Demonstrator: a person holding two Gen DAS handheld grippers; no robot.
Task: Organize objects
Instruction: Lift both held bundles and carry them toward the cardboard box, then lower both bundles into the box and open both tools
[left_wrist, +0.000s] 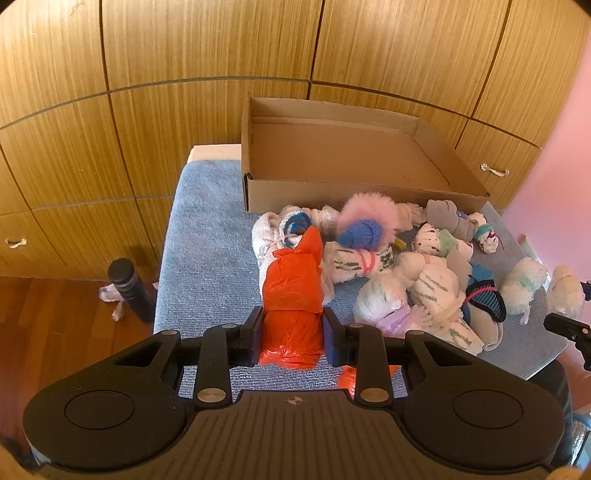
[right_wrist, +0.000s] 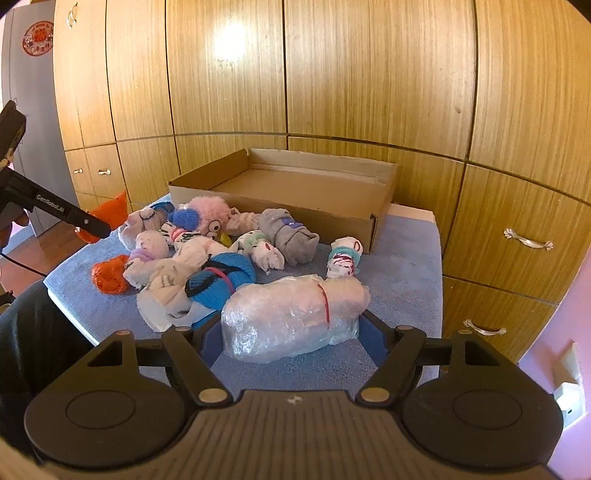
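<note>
The left gripper (left_wrist: 291, 328) has its jaws clamped on an orange plastic bundle (left_wrist: 293, 291) at the near-left edge of the sock pile (left_wrist: 406, 266). On the near right, a clear-wrapped bundle (right_wrist: 291, 317) lies between the right gripper's (right_wrist: 291, 339) half-spread jaws; contact is unclear. The cardboard box (left_wrist: 332, 195) beyond sits empty; bare blue towel (left_wrist: 210, 251) lies left.

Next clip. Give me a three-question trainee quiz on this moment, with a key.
1. True or false: the cardboard box already holds some bundles.
2. What is the left tool shut on? A) orange bag bundle B) grey sock roll C) blue knit roll
3. Fill in: the bundle between the right tool's fingers is wrapped in clear ____.

Key: 1 false; 2 A; 3 plastic.
</note>
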